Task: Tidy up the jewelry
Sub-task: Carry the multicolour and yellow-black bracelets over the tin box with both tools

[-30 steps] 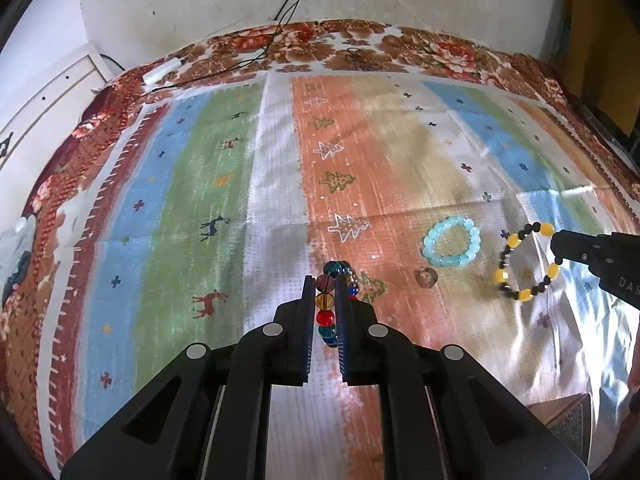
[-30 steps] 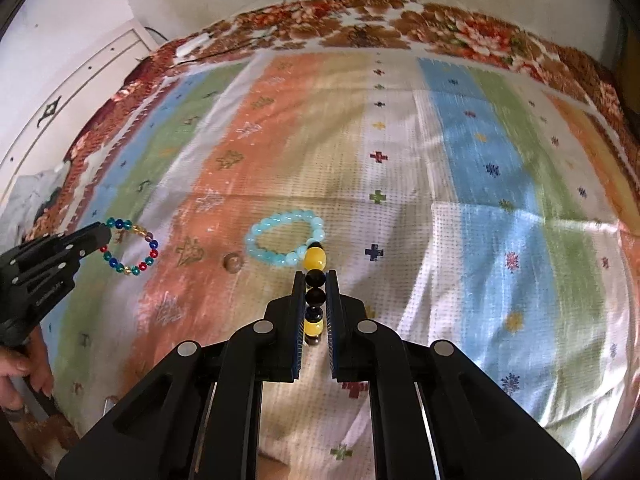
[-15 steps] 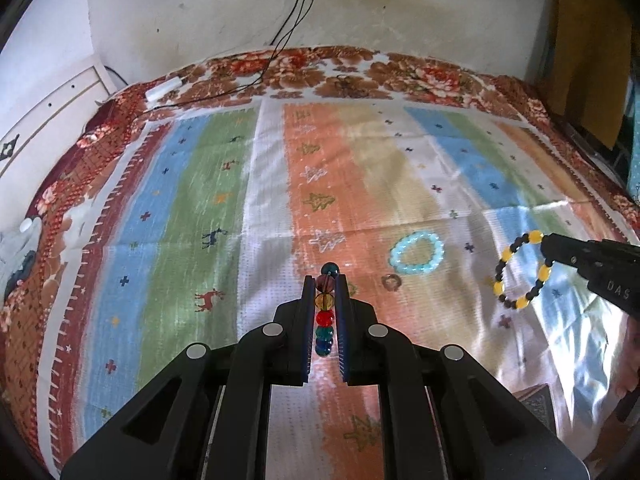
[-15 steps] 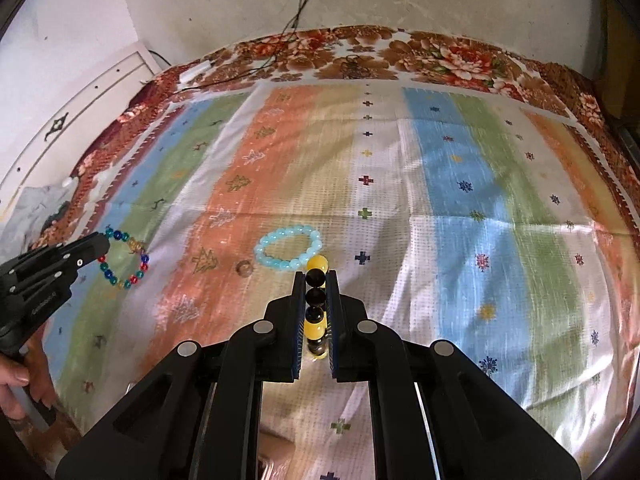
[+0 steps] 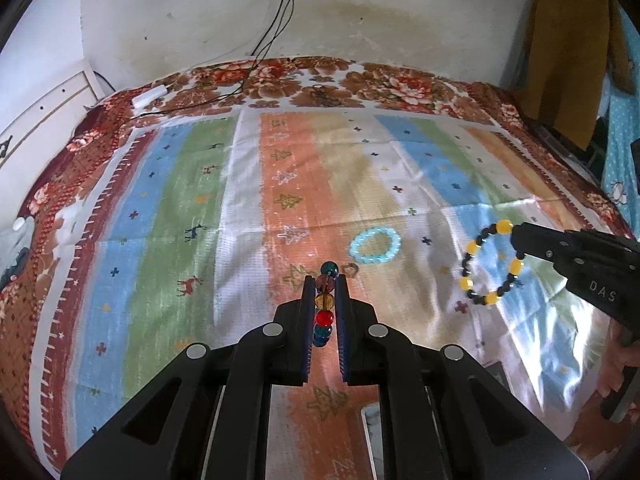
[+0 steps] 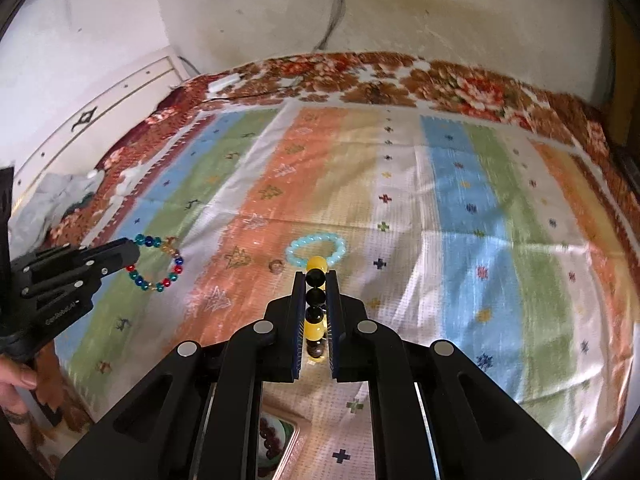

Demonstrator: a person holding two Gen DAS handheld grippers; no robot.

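From the left wrist view, the left gripper (image 5: 325, 292) was closed narrowly on a bracelet of round, glossy multicoloured glass-like beads (image 5: 325, 304), its teal, purple, amber and red beads stacked in a line between the ribbed blue pads, the whole of it lifted clear of the striped woven cloth (image 5: 168, 248). A pale turquoise bracelet of small frosted beads (image 5: 375, 245) lay flat on the cloth just beyond the jaws and a little to the right, with a small brownish ring-shaped piece (image 5: 351, 268) beside it on its near side. Right of the turquoise bracelet, the right gripper (image 5: 516, 242) held a bracelet of black and yellow beads (image 5: 490, 269) hanging as an open loop.

From the right wrist view, that gripper (image 6: 317, 280) was likewise nearly shut on the black and yellow bracelet (image 6: 316, 308), smooth beads edge-on between its pads. The turquoise bracelet (image 6: 316, 247) lay just ahead of its tips; the left gripper (image 6: 134, 250), well to the left of the turquoise bracelet, dangled the multicoloured loop (image 6: 158, 264).

Both pieces seemed to be mid-carry, so the step in hand was probably transport to storage. A tray-like container edge (image 6: 280, 436) showed low in the frame (its contents too dim to name); the next move likely called for lowering each bracelet gently over such a container before letting go, since round beads roll and the loops swing.
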